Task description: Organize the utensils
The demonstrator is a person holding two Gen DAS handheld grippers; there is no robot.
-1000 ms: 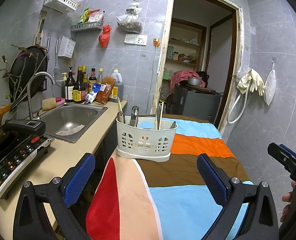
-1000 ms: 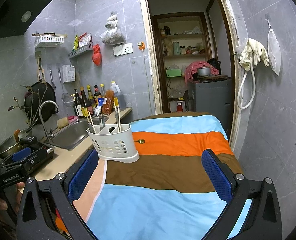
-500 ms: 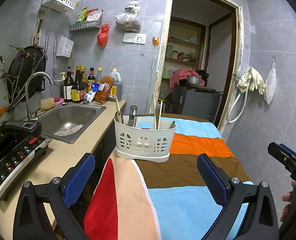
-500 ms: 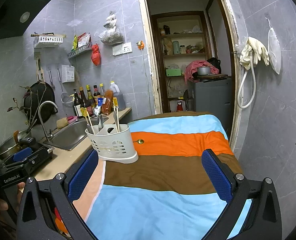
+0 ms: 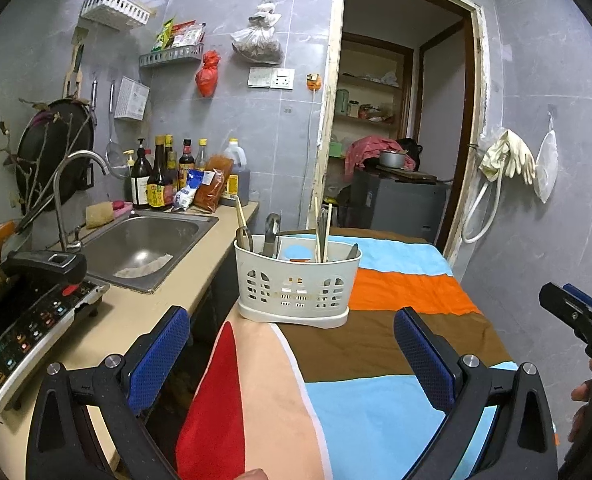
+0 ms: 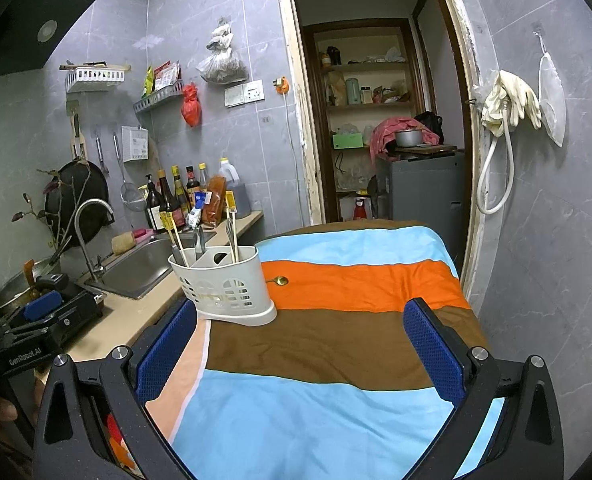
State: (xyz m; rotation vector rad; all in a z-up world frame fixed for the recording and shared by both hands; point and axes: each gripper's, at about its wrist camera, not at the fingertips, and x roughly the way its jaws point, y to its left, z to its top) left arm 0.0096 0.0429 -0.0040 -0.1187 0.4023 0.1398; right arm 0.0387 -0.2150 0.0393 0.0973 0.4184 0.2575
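Left gripper up front, jaws spread wide, blue pads holding nothing, hovering over the striped cloth short of the utensil caddy. Right gripper likewise gaping and empty, with the caddy ahead of its left finger.

The caddy is our landmark: a white perforated plastic holder standing upright on the brown stripe, at the cloth's left edge. Inside it, chopsticks poke up in the right-hand section, dark-handled metal utensils in the left; from the right wrist view, more chopsticks with yellow tips lean out of it.

Just behind the caddy to its right, on the orange stripe, lies a small gold spoon, flat on the cloth, apart from the holder.

Left of the caddy runs the table with a steel sink and, nearer, an induction cooker. Beyond the sink, sauce bottles line the tiled wall. Far behind the caddy, an open doorway shows shelves.
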